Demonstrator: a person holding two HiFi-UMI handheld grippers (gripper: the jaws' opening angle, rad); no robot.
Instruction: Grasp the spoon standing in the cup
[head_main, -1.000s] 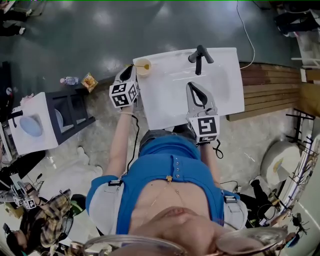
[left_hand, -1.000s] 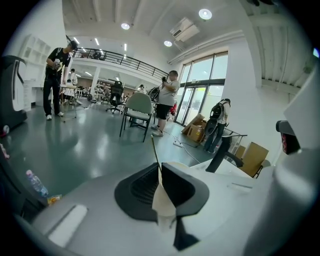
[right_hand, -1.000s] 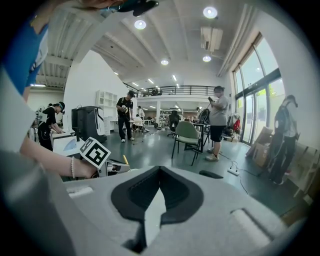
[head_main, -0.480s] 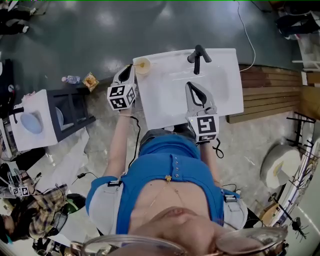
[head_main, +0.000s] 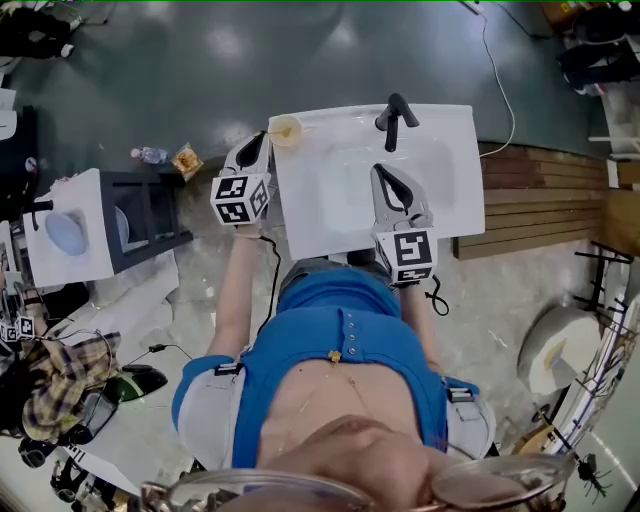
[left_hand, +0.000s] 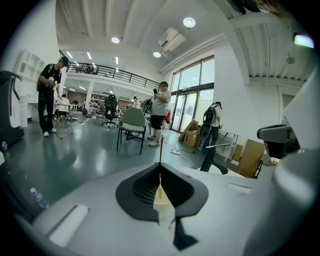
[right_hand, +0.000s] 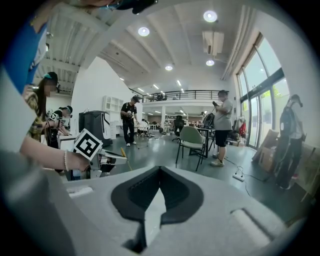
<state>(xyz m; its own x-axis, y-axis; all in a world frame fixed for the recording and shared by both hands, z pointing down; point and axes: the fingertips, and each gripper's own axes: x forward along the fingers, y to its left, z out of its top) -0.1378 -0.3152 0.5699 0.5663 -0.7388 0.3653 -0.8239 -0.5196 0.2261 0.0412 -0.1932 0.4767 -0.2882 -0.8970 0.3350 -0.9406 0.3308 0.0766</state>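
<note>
Spoon (left_hand: 160, 150) standing upright in the cup (head_main: 286, 130), at the upper left corner of the sink (head_main: 455, 140). Left tongs (left_hand: 160, 168) are pinched on its thin handle, probably for a straight lift. Right tongs (right_hand: 160, 170) are closed on nothing, parked mid-sink, out of the way. The left gripper view shows the pinch; the head view only places the cup.

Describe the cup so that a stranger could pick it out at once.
Find the white sink in front of the person. At its far left corner, away from the black tap, stands a small pale cup. Only it has a thin spoon standing in it.
</note>
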